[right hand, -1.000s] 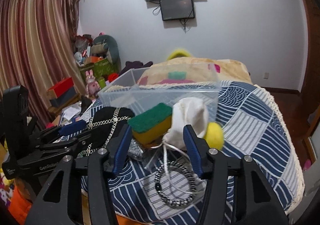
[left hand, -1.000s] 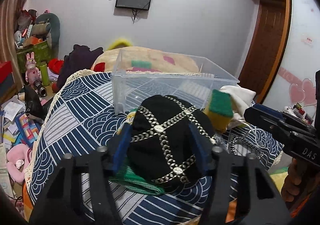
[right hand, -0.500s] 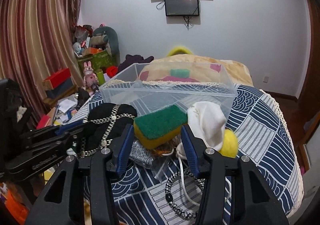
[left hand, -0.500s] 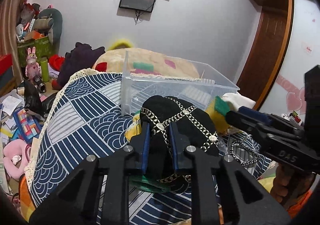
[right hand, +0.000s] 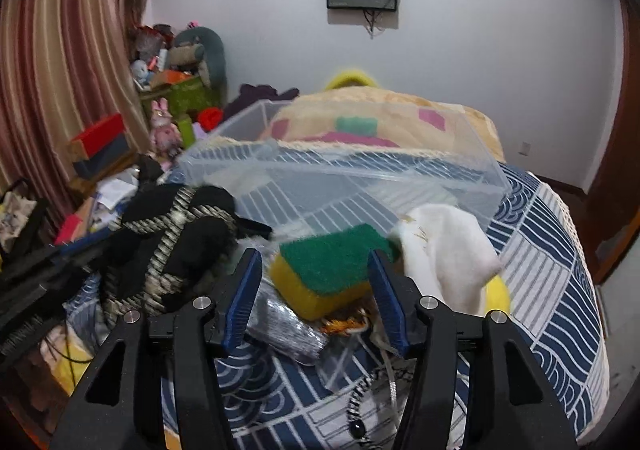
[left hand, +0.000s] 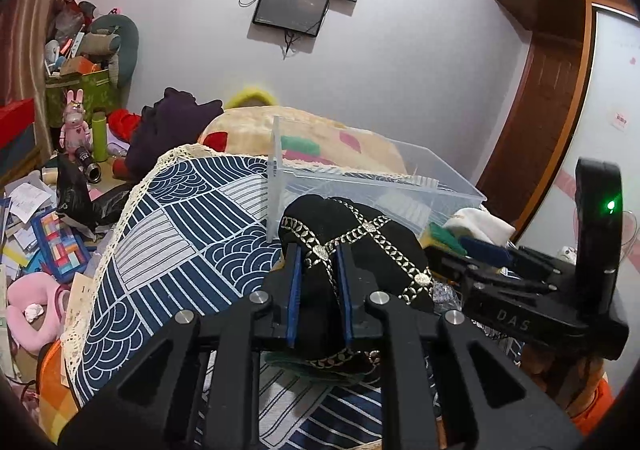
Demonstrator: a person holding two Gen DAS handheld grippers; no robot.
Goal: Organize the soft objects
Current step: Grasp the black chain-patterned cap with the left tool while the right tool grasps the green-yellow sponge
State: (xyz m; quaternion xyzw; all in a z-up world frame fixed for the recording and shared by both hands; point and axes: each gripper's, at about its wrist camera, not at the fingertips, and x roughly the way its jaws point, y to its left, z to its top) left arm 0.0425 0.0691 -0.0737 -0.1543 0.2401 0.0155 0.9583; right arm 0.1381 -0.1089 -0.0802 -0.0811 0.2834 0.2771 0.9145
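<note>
Since the earlier frames the left gripper (left hand: pixel 319 290) has gone from straddling the black cap (left hand: pixel 352 246) with fingers wide to pinching a fold of it between narrow blue pads; the right gripper (right hand: pixel 316 302) has advanced on the sponge (right hand: pixel 328 270) with fingers wide, one pad on each side, not yet touching.

Location: the cap sits on the blue patterned bedspread (left hand: pixel 172 226), just in front of the near left corner of the clear plastic bin (left hand: pixel 360 186). The sponge lies to its right, near the bin's front wall, touching a white cloth (right hand: pixel 444 250).

Risks, as judged:
- The cap is held by a small fold only; limp fabric may slip out on lifting, or its hanging brim may catch the bin's rim.
- A green item under the cap may be dragged up with it.
- The right fingers may snag the cloth or the braided cord (right hand: pixel 360 398) beside the sponge when they narrow.
- The two tools work close together and could collide.

Materials: the cap is soft black knit, dome-shaped, crossed by metallic chain trim. The sponge is a yellow foam block with a coarse green scouring face. The bin is rigid, transparent and straight-walled.
</note>
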